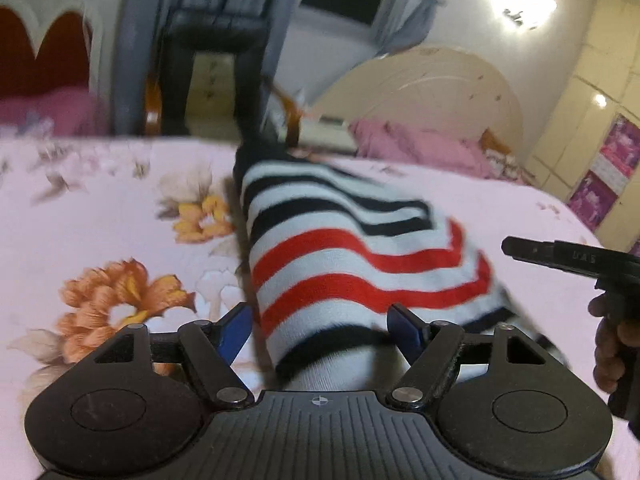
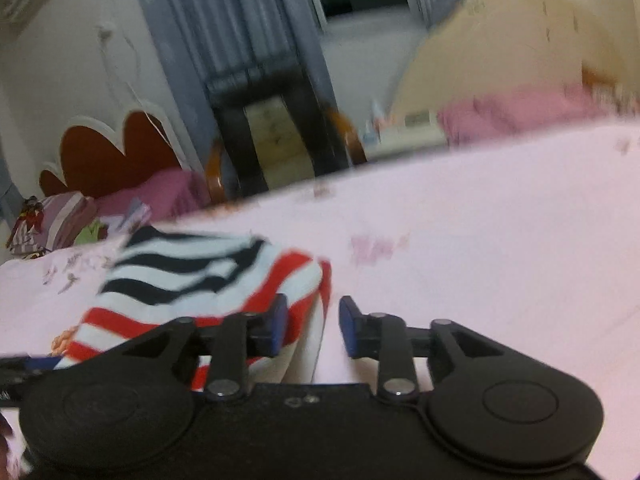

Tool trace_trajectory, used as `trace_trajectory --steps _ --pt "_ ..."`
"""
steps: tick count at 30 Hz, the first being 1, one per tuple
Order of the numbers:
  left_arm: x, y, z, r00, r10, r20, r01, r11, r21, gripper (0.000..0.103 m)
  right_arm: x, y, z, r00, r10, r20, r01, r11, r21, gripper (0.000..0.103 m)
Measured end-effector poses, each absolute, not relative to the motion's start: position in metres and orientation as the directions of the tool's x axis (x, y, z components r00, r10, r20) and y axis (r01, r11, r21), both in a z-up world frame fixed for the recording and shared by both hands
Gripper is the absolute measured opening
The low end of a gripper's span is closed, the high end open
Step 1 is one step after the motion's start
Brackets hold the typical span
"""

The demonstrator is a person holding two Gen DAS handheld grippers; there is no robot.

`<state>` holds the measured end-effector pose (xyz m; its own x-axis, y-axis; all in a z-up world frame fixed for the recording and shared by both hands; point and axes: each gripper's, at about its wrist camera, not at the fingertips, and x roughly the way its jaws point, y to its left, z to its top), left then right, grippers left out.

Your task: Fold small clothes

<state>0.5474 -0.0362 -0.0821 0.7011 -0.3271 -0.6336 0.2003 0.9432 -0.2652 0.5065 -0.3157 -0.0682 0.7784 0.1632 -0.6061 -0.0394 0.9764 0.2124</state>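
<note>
A small white garment (image 1: 360, 264) with black and red stripes lies folded on a pink flowered sheet (image 1: 100, 220). My left gripper (image 1: 322, 331) stands open and wide over the garment's near end. Its left blue pad sits just off the cloth's left edge and its right pad hovers over the cloth. In the right wrist view the garment (image 2: 200, 280) lies to the left. My right gripper (image 2: 314, 326) hangs at its right edge with a narrow gap between the blue pads, the left pad over the red stripes. One black finger (image 1: 560, 258) of the right gripper shows in the left wrist view, with a hand below it.
The sheeted surface ends at a far edge (image 2: 360, 172). Beyond it stand a black chair (image 1: 216, 60), grey curtains (image 2: 240, 20) and a second bed with pink bedding (image 1: 420, 144). A striped pillow (image 2: 60, 220) lies at the far left.
</note>
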Motion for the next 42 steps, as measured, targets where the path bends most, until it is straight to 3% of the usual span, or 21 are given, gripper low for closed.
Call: trace_trajectory --steps 1,4,6,12,15,24,28,33,42 --pt "0.536 -0.036 -0.078 0.709 -0.331 -0.622 0.218 0.943 -0.253 0.075 0.498 -0.312 -0.061 0.777 0.183 -0.602 -0.073 0.976 0.204 0.019" --pt "0.512 -0.040 -0.073 0.724 -0.317 -0.613 0.248 0.948 -0.197 0.074 0.460 -0.292 -0.049 0.773 0.238 -0.588 -0.190 0.971 0.144 0.018" --pt "0.503 -0.044 -0.075 0.722 -0.291 -0.627 0.252 0.956 -0.154 0.067 0.440 -0.275 -0.050 0.755 0.256 -0.604 -0.259 0.962 0.084 0.018" --pt "0.486 -0.039 -0.075 0.719 -0.274 -0.638 0.227 0.961 -0.156 0.066 0.408 -0.242 -0.060 0.723 0.212 -0.658 -0.355 0.930 -0.091 0.015" --pt "0.489 -0.038 -0.092 0.684 -0.253 -0.684 0.217 0.966 -0.141 0.066 0.408 -0.241 -0.073 0.704 0.138 -0.697 -0.342 0.925 -0.162 0.002" --pt "0.486 -0.035 -0.097 0.705 -0.264 -0.659 0.221 0.964 -0.150 0.069 0.411 -0.252 -0.084 0.658 0.150 -0.738 -0.287 0.956 -0.061 0.000" --pt "0.501 -0.033 -0.069 0.780 -0.277 -0.562 0.244 0.960 -0.136 0.069 0.417 -0.276 -0.056 0.727 0.230 -0.647 -0.223 0.970 0.096 0.023" --pt "0.551 -0.049 -0.050 0.783 -0.361 -0.506 0.329 0.932 -0.154 0.068 0.470 -0.281 -0.046 0.753 0.239 -0.613 -0.179 0.971 0.160 0.017" --pt "0.604 -0.075 -0.097 0.676 -0.341 -0.653 0.333 0.932 -0.143 0.068 0.531 -0.261 -0.085 0.685 0.199 -0.701 -0.198 0.977 0.084 0.017"
